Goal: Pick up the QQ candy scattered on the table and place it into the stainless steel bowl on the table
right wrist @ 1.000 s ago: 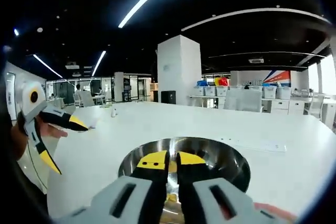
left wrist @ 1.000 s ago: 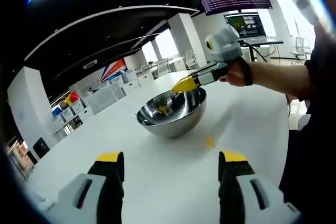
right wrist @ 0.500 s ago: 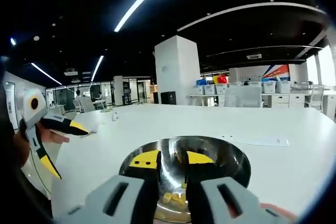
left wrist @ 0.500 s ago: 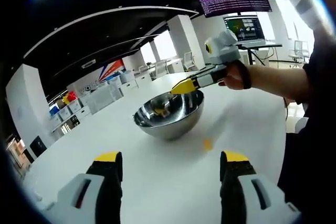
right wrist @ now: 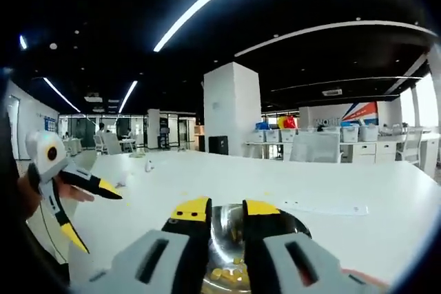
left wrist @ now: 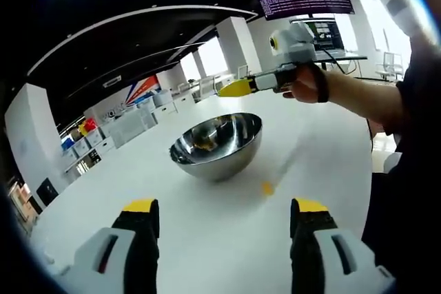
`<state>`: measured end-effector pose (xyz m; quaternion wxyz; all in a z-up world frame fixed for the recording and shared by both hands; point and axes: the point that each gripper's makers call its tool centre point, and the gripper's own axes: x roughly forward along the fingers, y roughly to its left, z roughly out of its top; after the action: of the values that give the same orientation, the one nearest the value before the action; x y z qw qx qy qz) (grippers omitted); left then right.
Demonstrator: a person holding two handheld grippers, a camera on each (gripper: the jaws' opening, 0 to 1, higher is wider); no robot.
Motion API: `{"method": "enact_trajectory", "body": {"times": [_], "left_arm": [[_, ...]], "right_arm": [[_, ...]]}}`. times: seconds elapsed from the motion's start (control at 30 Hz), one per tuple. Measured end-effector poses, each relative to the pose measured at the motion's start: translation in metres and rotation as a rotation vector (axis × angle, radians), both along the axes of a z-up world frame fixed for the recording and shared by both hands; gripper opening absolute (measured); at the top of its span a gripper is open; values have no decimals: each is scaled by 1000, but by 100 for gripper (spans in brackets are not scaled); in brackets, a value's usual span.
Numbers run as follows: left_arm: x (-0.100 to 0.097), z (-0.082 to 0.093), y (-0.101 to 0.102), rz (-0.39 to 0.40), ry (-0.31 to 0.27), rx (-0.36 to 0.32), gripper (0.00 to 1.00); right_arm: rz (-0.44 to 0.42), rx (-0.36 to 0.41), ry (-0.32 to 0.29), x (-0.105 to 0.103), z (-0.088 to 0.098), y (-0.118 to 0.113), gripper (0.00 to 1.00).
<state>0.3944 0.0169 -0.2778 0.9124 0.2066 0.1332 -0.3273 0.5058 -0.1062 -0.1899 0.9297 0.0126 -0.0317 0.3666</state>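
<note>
1. In the left gripper view, the left gripper rises from the bottom with its yellow-tipped jaws spread wide apart and nothing between them, hovering over the white table
2. The stainless steel bowl stands upright on the table ahead of those jaws, with yellow QQ candy lying inside it
3. Just right of the bowl's base, one loose yellow candy piece lies on the bare tabletop, between the bowl and the left gripper's right jaw
4. Above and behind the bowl's rim, the right gripper is held in a person's hand; its yellow tips point left and are clear of the bowl
5. In the right gripper view, the left gripper shows at the far left with its jaws splayed open
6. At the bottom centre of that view the right gripper has its jaws parted by a narrow gap, gripping nothing; the bowl sits right behind and below them, with yellow candy at its bottom
</note>
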Motion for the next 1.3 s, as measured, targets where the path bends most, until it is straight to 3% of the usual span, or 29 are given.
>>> {"method": "enact_trajectory", "body": {"times": [0.13,0.27,0.43,0.53,0.6,0.7,0.83,0.97,1.03,1.3], "left_arm": [[1,3,1,5,-8,-3,78],[2,3,0,2,-7,-4,78],[1,3,0,0,-5,-1,78],[1,5,1,1,-9,1,78],[-1,4,1,-4,-3,10,78],[-2,1,-1,-10,9,27,78],[-2,3,-3,-12,6,10,78],[-1,4,-1,-8,-1,9,78],[-1,4,0,-4,-4,9,78],[-3,4,-3,-14,0,-2,78]], "right_arm": [[21,10,-112,-19,35,5,17],[110,72,-169,-49,66,15,17],[172,107,-210,-79,87,17,17],[219,97,-218,-95,84,21,17],[246,70,-201,-103,69,27,17],[286,-3,-153,-110,30,37,17],[266,-73,-26,-104,-29,42,17],[266,-103,87,-103,-75,46,16],[260,-122,112,-101,-95,47,16],[195,-167,190,-78,-143,41,15]]}}
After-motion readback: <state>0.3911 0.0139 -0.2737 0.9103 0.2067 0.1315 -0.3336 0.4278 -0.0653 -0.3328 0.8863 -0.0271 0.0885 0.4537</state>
